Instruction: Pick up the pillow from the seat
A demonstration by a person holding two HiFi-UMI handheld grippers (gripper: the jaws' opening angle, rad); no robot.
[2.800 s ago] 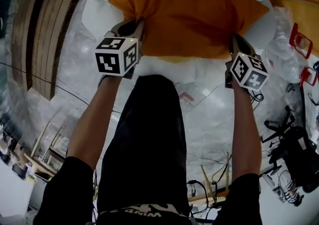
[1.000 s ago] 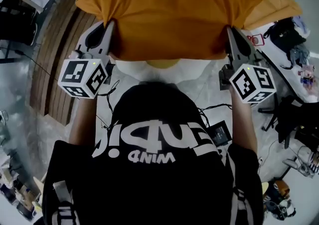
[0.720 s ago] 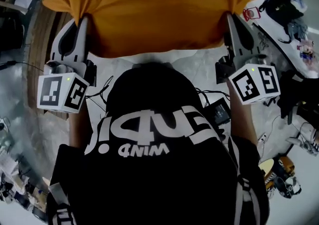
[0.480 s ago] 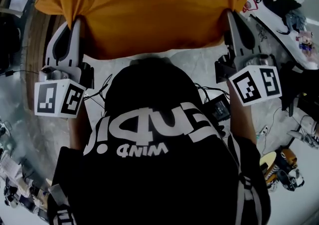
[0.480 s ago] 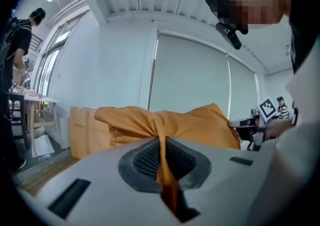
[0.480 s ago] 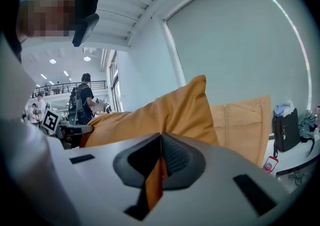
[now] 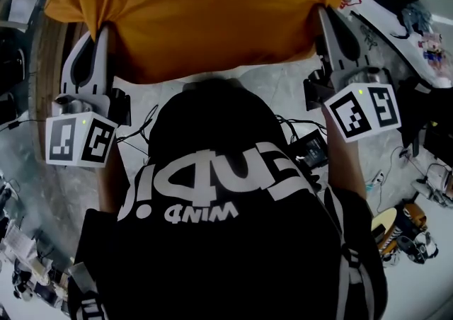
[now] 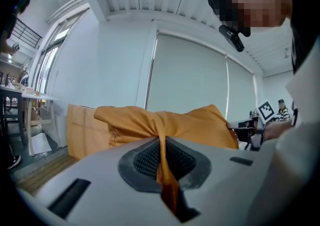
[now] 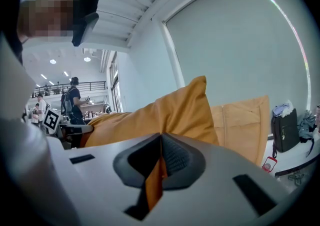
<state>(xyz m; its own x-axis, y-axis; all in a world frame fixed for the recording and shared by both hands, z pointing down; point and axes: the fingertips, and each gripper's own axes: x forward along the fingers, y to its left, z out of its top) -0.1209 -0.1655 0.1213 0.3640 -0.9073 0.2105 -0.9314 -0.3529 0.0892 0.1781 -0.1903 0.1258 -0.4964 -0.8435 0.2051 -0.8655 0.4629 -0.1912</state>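
Just changed: a few seconds back the pillow (image 7: 212, 7) lay on the white seat cushions. Now you hold it in the air in front of your chest, and no seat shows under it in the head view. In the last half second almost nothing has shifted.
Meaning for the task: the pick-up looks done, since the pillow hangs clear with only the pale floor (image 7: 272, 88) showing under its near edge.
Left gripper (image 7: 107, 30): clamped on the pillow's left corner, with orange cloth pinched into a ridge between its pads.
Right gripper (image 7: 323, 13): clamped on the right corner, with a fold of the same cloth squeezed between its pads.
Pillow: stretched between your two grippers, its long edge toward you, sagging a little in the middle.
Head view only: it shows both grippers at once, set well apart at opposite corners, and your black shirt (image 7: 219, 241) below the pillow.
Gripper views only: each shows the cloth caught right in the jaws. They also show a second orange cushion (image 9: 245, 120) standing behind, apart from the held pillow, and a black bag (image 9: 285, 130) beside it.
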